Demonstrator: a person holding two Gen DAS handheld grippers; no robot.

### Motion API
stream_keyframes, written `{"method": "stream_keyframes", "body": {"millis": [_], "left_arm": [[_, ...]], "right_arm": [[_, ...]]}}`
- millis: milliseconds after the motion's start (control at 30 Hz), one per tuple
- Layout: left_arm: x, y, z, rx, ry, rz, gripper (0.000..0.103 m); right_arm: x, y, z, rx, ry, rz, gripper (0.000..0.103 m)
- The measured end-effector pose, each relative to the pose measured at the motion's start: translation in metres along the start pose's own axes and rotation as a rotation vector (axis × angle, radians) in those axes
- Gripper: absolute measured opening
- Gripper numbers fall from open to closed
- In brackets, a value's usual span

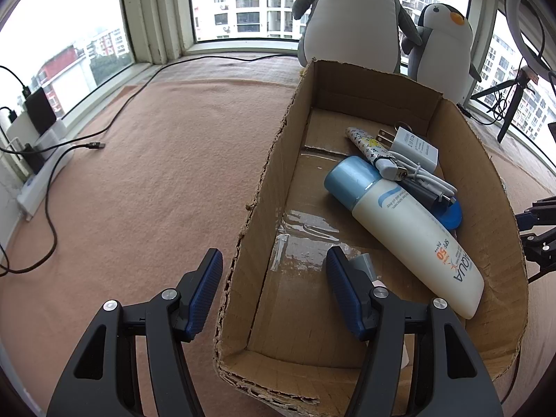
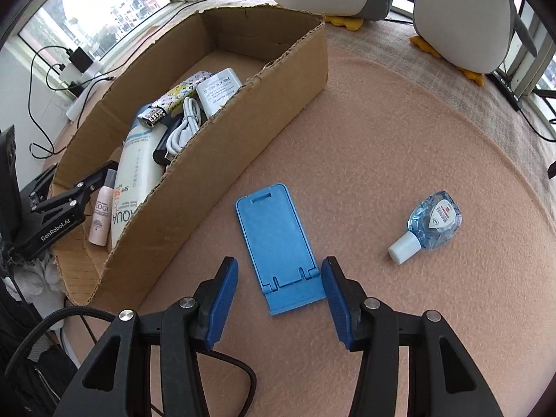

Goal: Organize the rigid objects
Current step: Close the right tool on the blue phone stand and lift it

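Note:
An open cardboard box holds a white sunscreen bottle, a white charger, a white cable, a padlock and a small pink bottle. My left gripper is open and straddles the box's left wall, beside the pink bottle. On the pink felt outside the box lie a blue phone stand and a small clear blue bottle. My right gripper is open, its fingers on either side of the stand's near end.
Two plush penguins stand by the window behind the box. A black cable crosses the felt at the left toward a power strip. A tripod stands at the far right.

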State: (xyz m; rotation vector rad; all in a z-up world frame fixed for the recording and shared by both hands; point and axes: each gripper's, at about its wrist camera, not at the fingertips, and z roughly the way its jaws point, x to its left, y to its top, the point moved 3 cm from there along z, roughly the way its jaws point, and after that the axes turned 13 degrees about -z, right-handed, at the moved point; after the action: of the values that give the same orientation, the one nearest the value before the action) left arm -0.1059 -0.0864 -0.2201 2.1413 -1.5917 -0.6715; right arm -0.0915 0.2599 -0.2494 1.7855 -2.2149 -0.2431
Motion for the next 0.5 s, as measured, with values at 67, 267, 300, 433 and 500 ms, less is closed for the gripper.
{"method": "stream_keyframes", "body": {"millis": [67,267,300,433,500], "left_arm": [[0.000,0.000,0.000,0.000,0.000,0.000,0.063],[0.000,0.000,0.000,0.000,0.000,-0.001,0.063],[0.000,0.000,0.000,0.000,0.000,-0.001,0.063],[0.000,0.000,0.000,0.000,0.000,-0.001,0.063],[0.000,0.000,0.000,0.000,0.000,0.000,0.063]], "right_arm": [[0.009,0.003,0.004,0.025,-0.070,-0.052,0.046],[0.014,0.011,0.008,0.039,-0.112,-0.074,0.045],[0.013,0.010,0.008,0.041,-0.115,-0.078,0.043],[0.010,0.008,0.006,0.039,-0.111,-0.065,0.036],[0.008,0.006,0.006,0.035,-0.113,-0.058,0.035]]}}
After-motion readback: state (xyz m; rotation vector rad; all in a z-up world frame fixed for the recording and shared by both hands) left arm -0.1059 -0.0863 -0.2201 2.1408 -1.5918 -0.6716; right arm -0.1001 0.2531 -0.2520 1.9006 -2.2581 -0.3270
